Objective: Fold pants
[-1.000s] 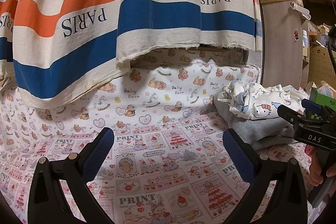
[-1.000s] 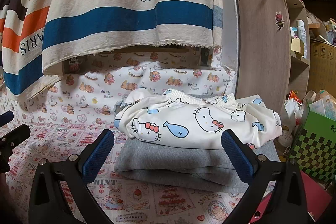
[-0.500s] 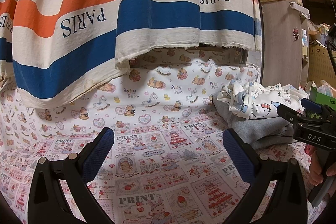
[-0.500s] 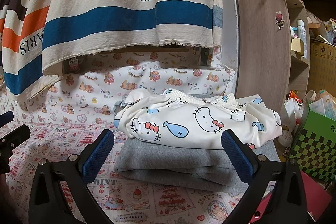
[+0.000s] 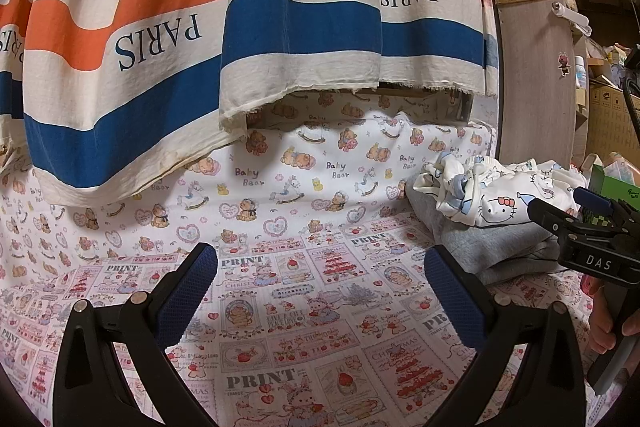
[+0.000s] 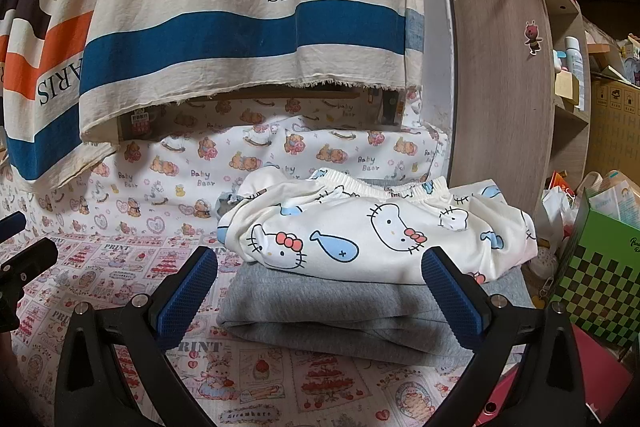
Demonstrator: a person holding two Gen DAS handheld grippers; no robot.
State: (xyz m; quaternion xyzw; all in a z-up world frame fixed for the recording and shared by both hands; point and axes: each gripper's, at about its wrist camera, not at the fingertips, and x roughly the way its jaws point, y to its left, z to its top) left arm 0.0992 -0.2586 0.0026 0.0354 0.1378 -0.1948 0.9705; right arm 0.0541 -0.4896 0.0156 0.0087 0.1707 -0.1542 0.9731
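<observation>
White Hello Kitty pants [image 6: 376, 231] lie loosely folded on top of folded grey pants [image 6: 332, 311], stacked on the printed bedsheet [image 6: 120, 259]. My right gripper [image 6: 320, 291] is open and empty, its jaws spread just in front of the stack. The stack also shows in the left wrist view, with the white pants [image 5: 500, 195] on the grey pants [image 5: 492, 247] at the right. My left gripper [image 5: 320, 291] is open and empty above bare sheet [image 5: 300, 267], left of the stack. The right gripper [image 5: 588, 243] shows at the right edge of that view.
A striped PARIS cloth [image 5: 240, 27] hangs over the back. A wooden shelf unit [image 6: 500, 87] stands right of the stack. A green checkered box [image 6: 600, 267] and cardboard boxes sit at the far right. A baby-bear cloth [image 5: 320, 167] covers the back of the bed.
</observation>
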